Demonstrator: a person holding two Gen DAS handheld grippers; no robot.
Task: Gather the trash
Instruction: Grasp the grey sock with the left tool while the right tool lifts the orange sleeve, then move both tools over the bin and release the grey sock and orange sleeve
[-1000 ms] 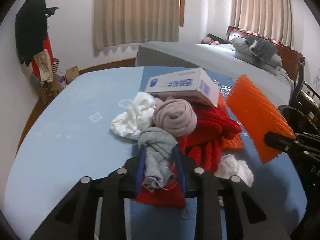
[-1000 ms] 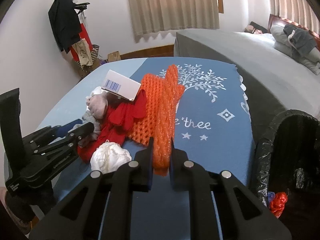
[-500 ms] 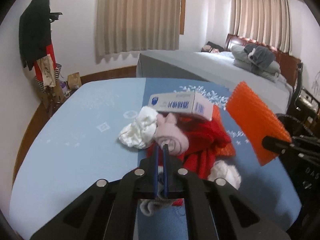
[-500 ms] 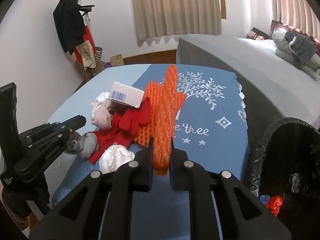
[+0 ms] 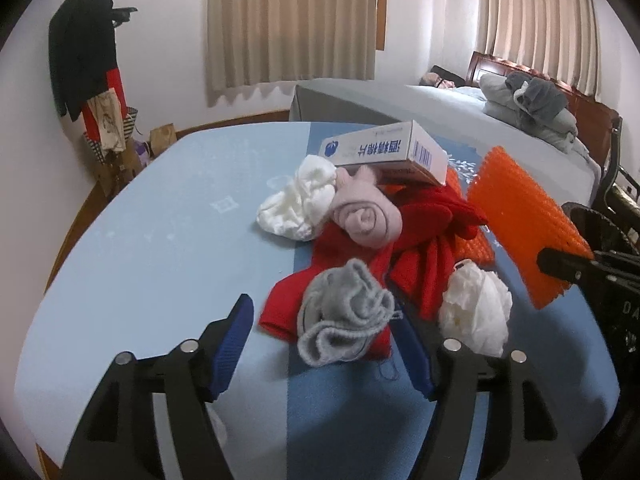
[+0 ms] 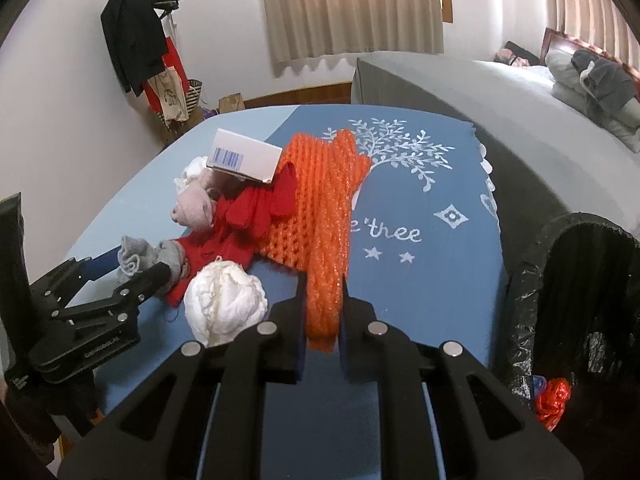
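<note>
A grey sock lies crumpled on a red garment, between the fingers of my left gripper, whose jaws are opening and do not press on it. Beyond sit a rolled pink sock, a white cloth and a white-and-blue box. A white tissue ball rests near the front. My right gripper is shut on the near end of an orange foam net. The left gripper also shows at the left of the right wrist view.
The pile lies on a blue tablecloth. A black bin bag stands open at the table's right edge with a red wrapper inside. A grey bed is behind, a coat rack at far left.
The left gripper closed on the grey sock half a second ago, then spread wide; the sock now lies loose on the red garment. The right gripper still clamps the orange net.
</note>
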